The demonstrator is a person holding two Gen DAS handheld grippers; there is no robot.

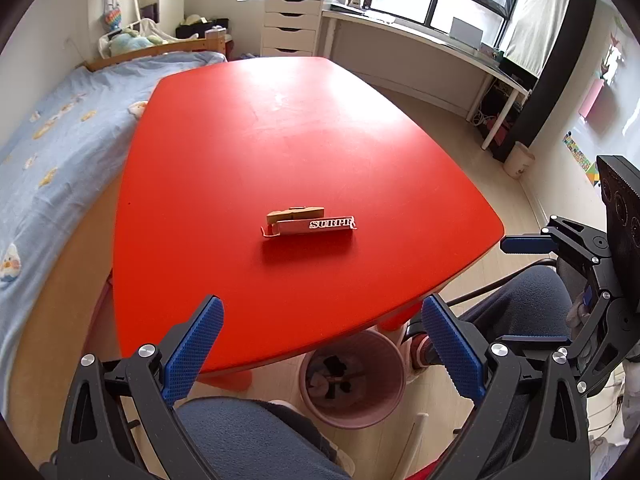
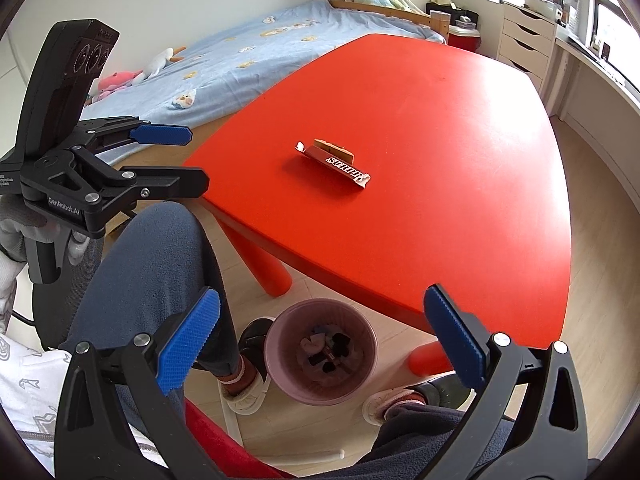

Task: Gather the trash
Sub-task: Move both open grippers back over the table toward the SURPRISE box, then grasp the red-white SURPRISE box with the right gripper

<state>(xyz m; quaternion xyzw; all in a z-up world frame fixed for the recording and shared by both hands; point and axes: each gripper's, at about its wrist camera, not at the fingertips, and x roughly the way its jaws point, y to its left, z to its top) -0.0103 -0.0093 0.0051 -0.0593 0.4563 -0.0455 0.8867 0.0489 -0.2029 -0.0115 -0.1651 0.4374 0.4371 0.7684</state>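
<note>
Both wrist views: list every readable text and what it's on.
"SURPR": white letters on the red wrapper on the red table; the word's end is cut off at the torn edge. It shows upside down in the right wrist view.
"GenRobot.AI": on the body of the left gripper, seen in the right wrist view.
Small white print at that gripper's left edge: too small to read.

The bin's (image 1: 354, 376) contents are too dark to identify; table hides its far rim

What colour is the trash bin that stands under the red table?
The trash bin is pale pink, seen best in the right wrist view; the dark scraps inside are hard to identify.
</note>
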